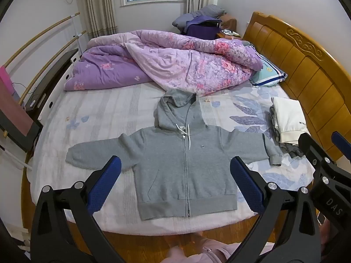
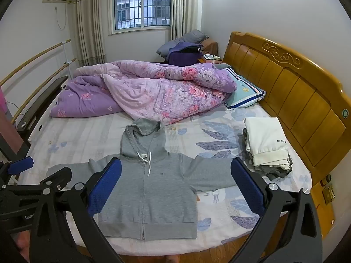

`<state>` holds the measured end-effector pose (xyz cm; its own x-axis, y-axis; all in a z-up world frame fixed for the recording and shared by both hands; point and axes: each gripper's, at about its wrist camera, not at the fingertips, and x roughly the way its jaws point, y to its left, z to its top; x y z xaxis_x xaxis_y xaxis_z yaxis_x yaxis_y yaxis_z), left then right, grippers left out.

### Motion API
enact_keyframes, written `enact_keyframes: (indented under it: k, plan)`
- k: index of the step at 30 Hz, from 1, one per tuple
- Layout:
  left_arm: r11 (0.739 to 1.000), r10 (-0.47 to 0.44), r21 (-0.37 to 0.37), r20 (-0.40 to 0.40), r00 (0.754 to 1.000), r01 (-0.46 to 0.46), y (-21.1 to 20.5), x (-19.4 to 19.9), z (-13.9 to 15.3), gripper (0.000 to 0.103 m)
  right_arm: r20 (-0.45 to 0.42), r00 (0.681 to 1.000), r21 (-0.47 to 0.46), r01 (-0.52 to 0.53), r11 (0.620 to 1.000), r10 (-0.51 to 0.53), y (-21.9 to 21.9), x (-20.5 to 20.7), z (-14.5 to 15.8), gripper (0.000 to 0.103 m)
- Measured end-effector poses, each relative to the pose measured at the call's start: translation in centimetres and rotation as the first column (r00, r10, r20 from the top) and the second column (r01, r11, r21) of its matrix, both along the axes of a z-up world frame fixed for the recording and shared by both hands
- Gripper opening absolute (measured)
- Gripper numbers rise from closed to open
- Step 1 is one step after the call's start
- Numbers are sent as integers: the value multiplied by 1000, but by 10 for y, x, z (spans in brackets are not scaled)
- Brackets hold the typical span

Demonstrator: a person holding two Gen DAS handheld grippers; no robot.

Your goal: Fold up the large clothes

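A grey zip hoodie lies flat and face up on the bed, sleeves spread sideways, hood pointing toward the quilt. In the right wrist view the same hoodie sits left of centre. My left gripper hovers open above the hoodie's body, nothing between its blue pads. My right gripper is also open and empty, held above the hoodie's chest and right sleeve. The right gripper's body shows at the right edge of the left wrist view. The left gripper's body shows at the left edge of the right wrist view.
A stack of folded clothes with a white piece on top lies near the wooden headboard. A rumpled purple floral quilt and a pillow fill the far half of the bed. A person's pink clothing shows below.
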<state>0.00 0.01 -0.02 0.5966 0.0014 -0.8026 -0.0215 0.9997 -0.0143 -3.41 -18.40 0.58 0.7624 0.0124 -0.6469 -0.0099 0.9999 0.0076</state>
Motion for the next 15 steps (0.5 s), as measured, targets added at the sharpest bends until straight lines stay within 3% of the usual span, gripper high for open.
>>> enact_keyframes:
  k: [15]
  plan:
    - [1000, 0, 3, -1, 1000, 0, 0, 0, 0, 99, -1, 1000, 2, 2, 1000, -2, 0, 0, 0, 96]
